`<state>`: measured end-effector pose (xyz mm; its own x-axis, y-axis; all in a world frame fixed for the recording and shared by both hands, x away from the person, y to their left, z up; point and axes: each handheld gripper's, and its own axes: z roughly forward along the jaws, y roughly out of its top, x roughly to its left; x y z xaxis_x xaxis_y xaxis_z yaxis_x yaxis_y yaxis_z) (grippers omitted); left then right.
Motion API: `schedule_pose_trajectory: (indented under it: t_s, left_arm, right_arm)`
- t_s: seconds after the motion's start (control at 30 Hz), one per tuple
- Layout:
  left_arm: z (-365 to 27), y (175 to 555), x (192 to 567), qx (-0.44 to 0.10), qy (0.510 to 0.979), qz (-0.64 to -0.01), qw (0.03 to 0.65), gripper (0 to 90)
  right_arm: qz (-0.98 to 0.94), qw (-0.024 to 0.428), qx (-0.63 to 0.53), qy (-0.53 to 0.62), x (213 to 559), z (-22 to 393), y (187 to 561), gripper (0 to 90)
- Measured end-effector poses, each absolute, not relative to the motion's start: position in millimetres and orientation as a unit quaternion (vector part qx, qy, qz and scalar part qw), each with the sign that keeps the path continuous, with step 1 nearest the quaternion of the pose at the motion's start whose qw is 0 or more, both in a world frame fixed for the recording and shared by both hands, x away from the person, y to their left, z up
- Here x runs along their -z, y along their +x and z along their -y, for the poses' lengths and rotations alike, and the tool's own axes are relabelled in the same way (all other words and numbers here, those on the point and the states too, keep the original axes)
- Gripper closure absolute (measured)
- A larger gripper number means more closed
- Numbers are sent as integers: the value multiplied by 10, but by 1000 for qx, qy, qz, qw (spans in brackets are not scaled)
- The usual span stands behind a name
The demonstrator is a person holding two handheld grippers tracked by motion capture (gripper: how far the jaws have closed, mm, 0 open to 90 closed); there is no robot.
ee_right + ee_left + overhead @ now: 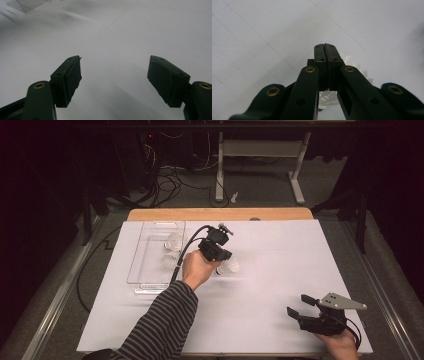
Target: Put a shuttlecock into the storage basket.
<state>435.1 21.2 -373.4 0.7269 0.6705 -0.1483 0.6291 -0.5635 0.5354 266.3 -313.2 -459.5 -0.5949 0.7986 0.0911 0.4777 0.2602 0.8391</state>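
A white shuttlecock [232, 266] is on the white table sheet, right of a hand in a striped sleeve. That hand holds my left gripper [226, 262], which points down at it. In the left gripper view the jaws are pressed together [327, 50], and the shuttlecock's feather skirt [354, 66] spreads right behind and under the pads, apparently pinched at its edge. Near the table's front right corner my right gripper [299, 305] rests low in a hand. Its fingers stand wide apart [115, 65] over bare sheet, with nothing between them.
A clear plastic tray [145, 270] lies left of the left hand and holds two more white shuttlecocks [172, 240] [168, 261]. Its corner [27, 4] shows far off in the right gripper view. A black cable [185, 251] arcs from the left gripper over the tray's edge.
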Motion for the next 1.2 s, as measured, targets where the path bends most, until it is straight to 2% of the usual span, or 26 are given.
schedule_pose_trajectory:
  t_s: [1.2]
  left_arm:
    - [-489, 4123, 3575, -37, 877, -362, 314, 890]
  right_arm:
    - [-772, 181, -447, 414, 4595, 3136, 2663, 278]
